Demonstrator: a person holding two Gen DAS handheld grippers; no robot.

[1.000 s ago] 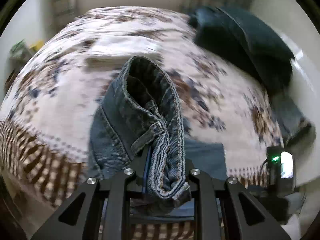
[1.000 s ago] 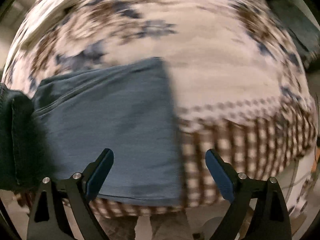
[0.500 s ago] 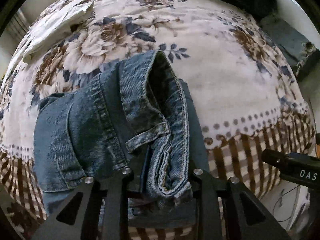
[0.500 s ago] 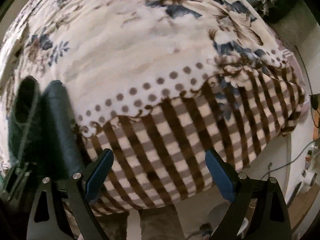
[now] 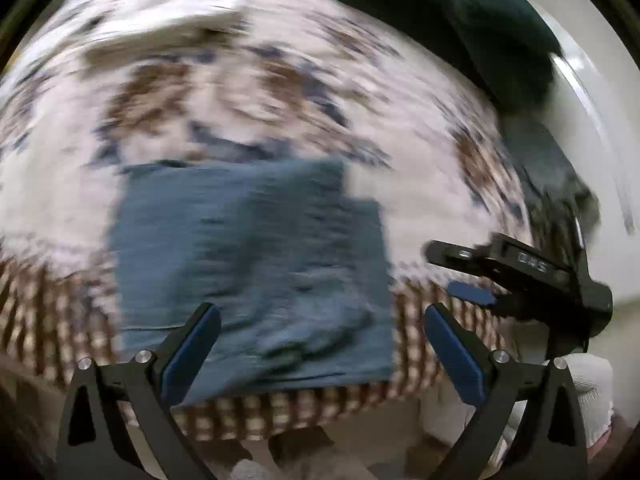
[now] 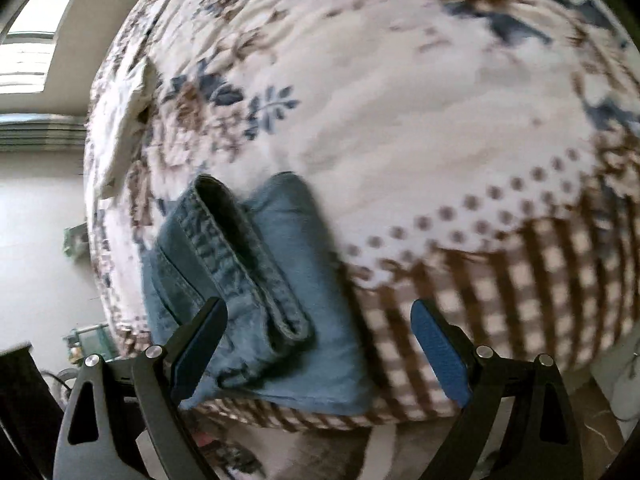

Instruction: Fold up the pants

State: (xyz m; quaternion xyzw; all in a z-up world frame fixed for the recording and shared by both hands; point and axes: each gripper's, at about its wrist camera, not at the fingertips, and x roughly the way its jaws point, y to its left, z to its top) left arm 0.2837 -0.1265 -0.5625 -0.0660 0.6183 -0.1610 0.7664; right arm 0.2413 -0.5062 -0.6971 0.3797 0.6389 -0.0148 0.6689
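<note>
A floral bedspread [image 6: 400, 92] with a brown checked border covers the bed and fills both views. The folded jeans [image 6: 260, 300] lie flat at its near edge, their thick waistband roll running near to far on top of the bundle. Dark clothes [image 5: 460, 20] are heaped at the far right. The left gripper [image 5: 322, 344] has just been opening; its fingers now stand wide apart over the jeans with nothing between the pads. The right gripper [image 6: 318, 344] is also spread wide and empty, and the jeans lie below and left of its centre, its left finger over the bundle. Either hand is close enough for a final smoothing or squaring.
</note>
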